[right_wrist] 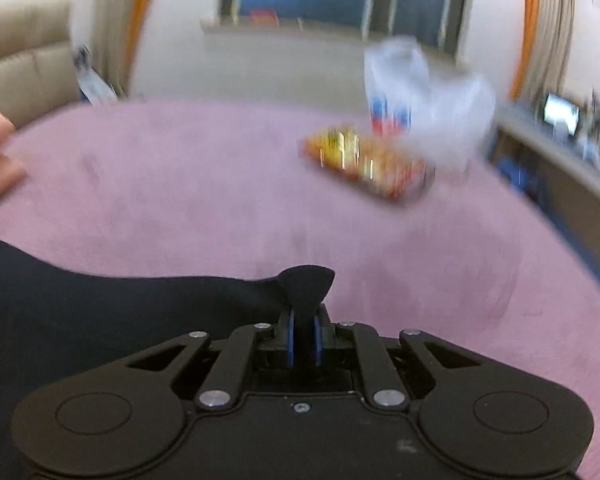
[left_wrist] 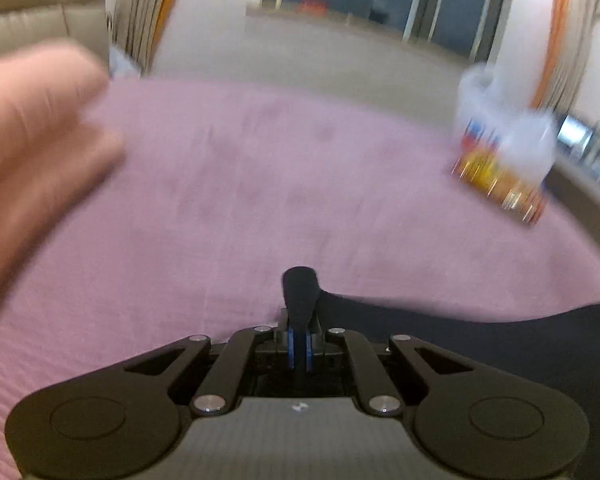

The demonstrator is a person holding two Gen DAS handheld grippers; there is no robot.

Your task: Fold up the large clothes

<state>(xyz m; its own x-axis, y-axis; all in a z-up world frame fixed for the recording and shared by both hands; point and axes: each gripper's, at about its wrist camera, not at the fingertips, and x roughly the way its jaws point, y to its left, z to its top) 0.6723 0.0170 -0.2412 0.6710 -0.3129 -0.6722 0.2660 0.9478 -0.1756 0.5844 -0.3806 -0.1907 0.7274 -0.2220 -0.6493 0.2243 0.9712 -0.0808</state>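
A dark navy garment of soft fabric (left_wrist: 480, 344) is being held over a pink ribbed bed cover (left_wrist: 260, 184), pinched at two points of its edge. In the left wrist view, the left gripper (left_wrist: 299, 344) is being kept closed almost fully, with a folded tip of the navy cloth being squeezed between its blue-lined pads (left_wrist: 291, 350) and the rest of the fabric being trailed off to the right. In the right wrist view, the right gripper (right_wrist: 303, 344) is likewise being pressed shut on a bunched corner of the same garment (right_wrist: 100, 320), the cloth being spread away to the left across the pink cover (right_wrist: 180, 200). Blurred fingers of a person's hand (left_wrist: 32, 152) are being seen at the left edge. Farther back on the cover, a yellow and red printed packet (right_wrist: 368, 164) is being seen beside a crumpled clear plastic bag (right_wrist: 432, 100); both are being smeared by motion blur, so their contact cannot be told
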